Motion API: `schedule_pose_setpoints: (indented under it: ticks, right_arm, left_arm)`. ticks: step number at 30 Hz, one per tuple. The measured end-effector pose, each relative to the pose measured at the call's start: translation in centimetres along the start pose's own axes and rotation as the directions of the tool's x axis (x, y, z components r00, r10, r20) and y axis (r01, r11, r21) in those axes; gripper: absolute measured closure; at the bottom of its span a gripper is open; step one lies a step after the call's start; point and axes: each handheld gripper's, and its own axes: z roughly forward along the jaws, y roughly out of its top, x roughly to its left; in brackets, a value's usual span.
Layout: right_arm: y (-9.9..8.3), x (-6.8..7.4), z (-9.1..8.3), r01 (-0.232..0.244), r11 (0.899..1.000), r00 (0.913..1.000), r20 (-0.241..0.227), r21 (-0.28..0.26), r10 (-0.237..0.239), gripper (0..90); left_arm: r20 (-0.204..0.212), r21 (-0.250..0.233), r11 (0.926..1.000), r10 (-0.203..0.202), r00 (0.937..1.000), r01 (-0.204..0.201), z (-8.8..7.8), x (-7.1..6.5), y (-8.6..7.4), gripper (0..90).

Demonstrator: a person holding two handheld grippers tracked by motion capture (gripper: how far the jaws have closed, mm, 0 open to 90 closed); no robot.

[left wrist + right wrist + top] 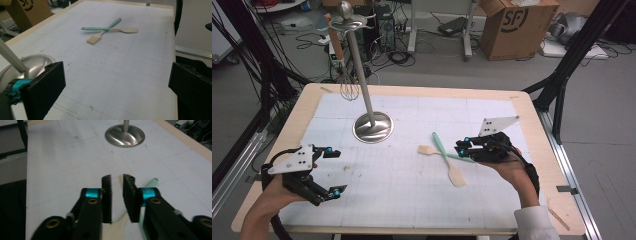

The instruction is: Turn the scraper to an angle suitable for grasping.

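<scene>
on gridded mat (pixel 412 170), crossed teal spatula (pixel 438 143), wooden spatula (pixel 455 175).

On your worktop (pixel 532 150), the two spatulas (pixel 447 155) lie crossed right of centre, just left of your right gripper (pixel 460 148). The stand (pixel 372 127) sits behind them, leftward, a whisk (pixel 348 87) hanging from it.

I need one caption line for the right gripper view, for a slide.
Right gripper, jaws nearly closed, above the wooden spatula; steel stand base ahead.

black grippers (pixel 465 146), teal joints, grey plates, white sleeve (pixel 534 223)
</scene>
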Motion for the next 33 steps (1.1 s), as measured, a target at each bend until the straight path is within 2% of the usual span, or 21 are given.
schedule_pose_setpoints:
  ticks: [2, 3, 5, 7, 13, 20, 24, 28, 31, 33]
  right_arm:
    - [0.1, -0.2, 0.9, 0.012, 1.0, 0.9998, -0.014, 0.026, -0.011, 89.3]
    - [0.1, -0.3, 1.4, 0.026, 0.999, 0.9996, -0.004, 0.042, -0.026, 89.3]
    - [0.0, -0.6, 2.3, 0.017, 0.997, 0.9997, -0.02, 0.075, -0.016, 89.4]
    - [0.0, -0.7, 3.2, 0.029, 0.994, 0.9993, -0.027, 0.109, -0.026, 89.5]
    - [-0.3, -0.7, 5.9, 0.058, 0.975, 0.9977, -0.047, 0.216, -0.049, 89.6]
    - [-0.7, -1.0, 7.4, 0.062, 0.958, 0.9972, -0.059, 0.28, -0.047, 89.6]
    - [-1.0, -1.0, 8.2, 0.065, 0.942, 0.9967, -0.068, 0.328, -0.045, 89.6]
    - [-1.6, -1.1, 9.1, 0.057, 0.946, 0.9968, -0.071, 0.319, -0.036, 89.6]
    - [-2.3, -1.3, 9.8, 0.052, 0.936, 0.9976, -0.06, 0.348, -0.034, 89.5]
    - [-2.5, -1.4, 10.1, 0.057, 0.926, 0.9976, -0.059, 0.374, -0.038, 89.6]
  left_arm:
    - [0.0, 0.001, 1.0, -0.004, 1.0, 0.004, 0.0, 0.0, -0.1, 1.7]
    - [0.0, 0.003, 1.0, -0.004, 1.0, 0.004, 0.1, 0.1, -0.1, 1.7]
    - [0.001, 0.005, 0.9999, -0.009, 1.0, 0.009, 0.2, 0.1, -0.2, 1.7]
    - [0.0, 0.009, 0.9999, -0.007, 1.0, 0.007, 0.2, 0.1, -0.2, 1.7]
    - [0.002, 0.01, 0.9999, -0.01, 0.9999, 0.01, 0.5, 0.2, -0.4, 1.7]
    - [0.009, -0.001, 1.0, -0.01, 0.9999, 0.01, 0.4, 0.2, -0.4, 1.7]
    - [0.009, -0.003, 0.9999, -0.01, 0.9999, 0.01, 0.4, 0.2, -0.4, 1.7]
    - [0.009, -0.005, 0.9999, -0.01, 0.9999, 0.01, 0.3, 0.1, -0.4, 1.7]
    - [0.01, -0.007, 0.9999, -0.01, 0.9999, 0.01, 0.3, 0.1, -0.4, 1.7]
    - [0.012, -0.005, 0.9999, -0.01, 0.9999, 0.01, 0.3, 0.1, -0.4, 1.7]
